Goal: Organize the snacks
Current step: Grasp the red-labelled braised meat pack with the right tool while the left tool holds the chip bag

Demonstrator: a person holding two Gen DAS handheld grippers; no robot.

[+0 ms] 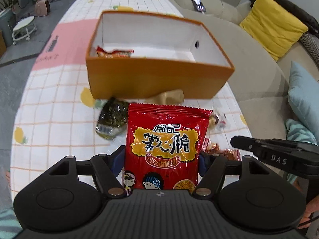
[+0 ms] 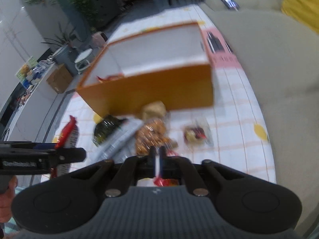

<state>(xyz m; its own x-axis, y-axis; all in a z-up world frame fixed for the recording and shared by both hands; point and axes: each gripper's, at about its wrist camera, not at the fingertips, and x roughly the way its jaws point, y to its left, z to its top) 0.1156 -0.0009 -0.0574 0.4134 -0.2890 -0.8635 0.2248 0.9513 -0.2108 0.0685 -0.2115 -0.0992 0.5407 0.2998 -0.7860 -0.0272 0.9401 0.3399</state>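
My left gripper (image 1: pixel 161 159) is shut on a red noodle-snack bag (image 1: pixel 165 145) and holds it upright above the table, in front of the orange box (image 1: pixel 157 79). The box is open with a white inside and has one red packet (image 1: pixel 113 53) in its left corner. In the right wrist view my right gripper (image 2: pixel 158 159) is nearly shut on the edge of a clear packet of orange snacks (image 2: pixel 153 137). The box (image 2: pixel 155 87) stands just beyond. The left gripper with its red bag (image 2: pixel 66 133) shows at the left edge.
Loose snacks lie before the box: a dark green packet (image 1: pixel 111 119), a tan packet (image 1: pixel 169 97), a small clear wrapped sweet (image 2: pixel 194 134) and a silver packet (image 2: pixel 119 141). A beige sofa (image 1: pixel 249 65) with a yellow cushion (image 1: pixel 273 23) borders the checked tablecloth (image 1: pixel 51 107) on the right.
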